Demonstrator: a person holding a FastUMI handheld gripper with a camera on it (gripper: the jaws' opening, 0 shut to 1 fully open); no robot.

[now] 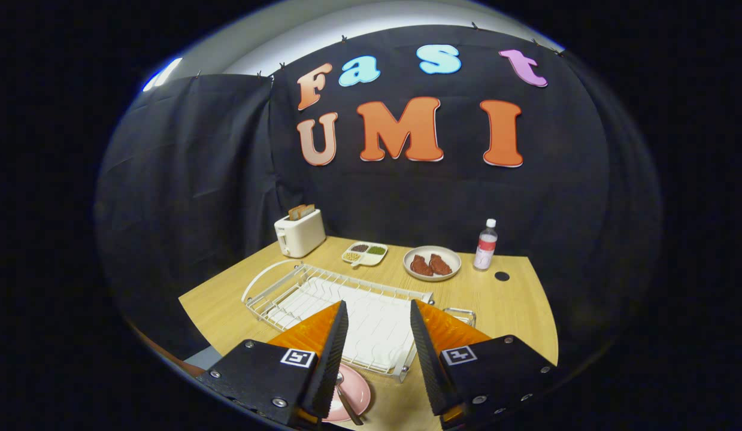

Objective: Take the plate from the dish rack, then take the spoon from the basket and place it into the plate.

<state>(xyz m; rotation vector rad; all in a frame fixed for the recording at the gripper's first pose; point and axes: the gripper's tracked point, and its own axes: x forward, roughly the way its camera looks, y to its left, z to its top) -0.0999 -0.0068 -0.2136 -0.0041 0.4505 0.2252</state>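
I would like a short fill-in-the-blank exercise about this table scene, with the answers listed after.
1. The metal spoon lies on the pink round ___.
2. The claw has its fingers ___, holding nothing.
3. The white wire dish rack holds ___ plates.
4. Two bread slices stand in the white ___.

Answers: plate; open; no; toaster

Gripper: held above the table, fingers apart, gap between them free.
Below the fingers: pink plate with spoon lying in it, just beside the dish rack.
Ahead: dish rack with raised wire rim and hoop handle.
Beyond rack: toaster, divided dish, plate of meat, bottle, standing apart.
Free room: bare table beside the rack.
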